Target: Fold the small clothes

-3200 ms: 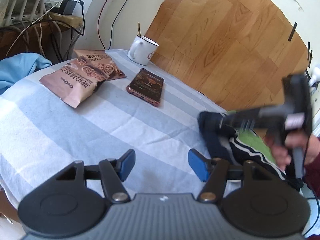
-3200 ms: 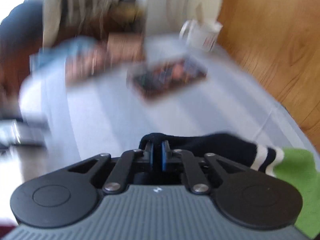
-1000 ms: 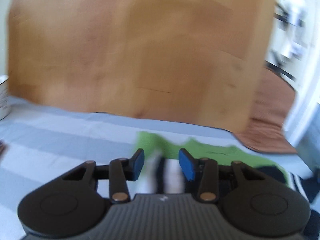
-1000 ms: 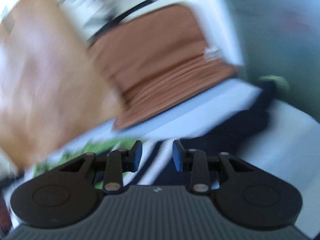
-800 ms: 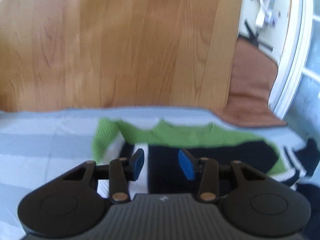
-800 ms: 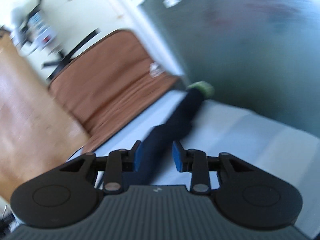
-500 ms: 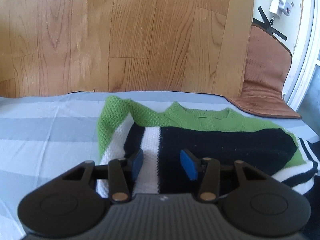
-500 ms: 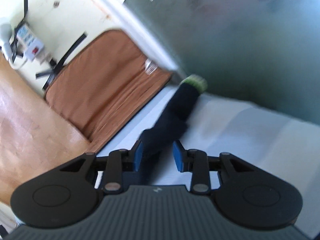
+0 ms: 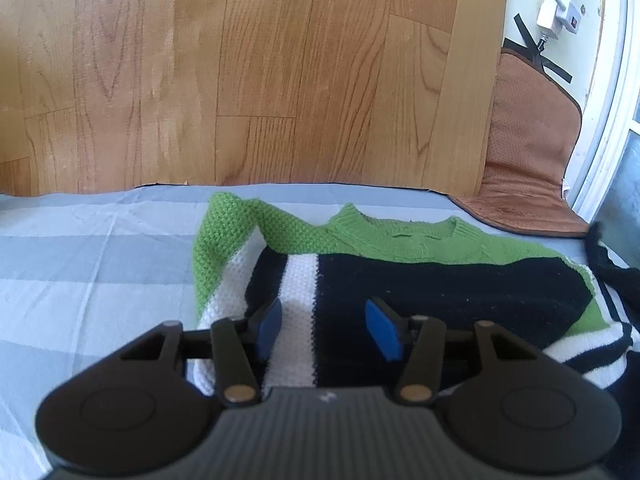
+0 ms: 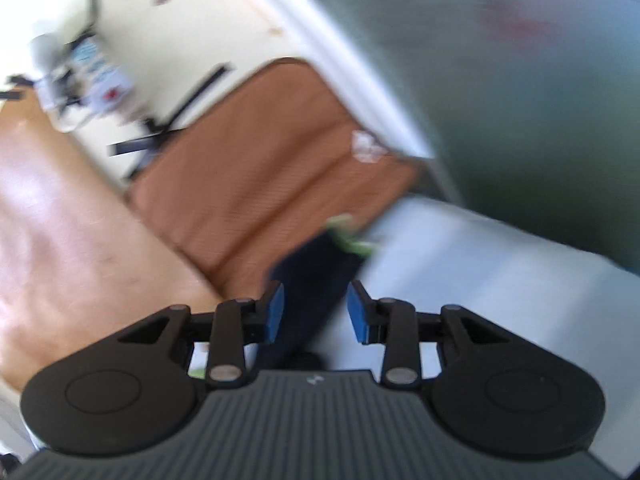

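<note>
A small knit sweater (image 9: 420, 280), green at the neck with black and white stripes, lies partly folded on the blue-grey striped cloth (image 9: 80, 272). My left gripper (image 9: 324, 330) is open and empty, its blue pads low over the sweater's left striped part. In the blurred right wrist view a dark sleeve (image 10: 312, 280) with a green cuff (image 10: 348, 240) stretches away from me. My right gripper (image 10: 315, 312) is open, its pads either side of the sleeve near its base, without pinching it.
A wooden panel (image 9: 240, 72) stands behind the cloth. A brown cushion (image 9: 532, 152) leans at the right, also in the right wrist view (image 10: 260, 168). A white power strip (image 9: 560, 4) hangs on the wall. A dark glass door (image 10: 520, 100) is at the far right.
My left gripper has steadied over the sweater and opened a little wider. My right gripper let go of the dark sleeve, swung right along it, and its view has shifted so the cushion fills the middle.
</note>
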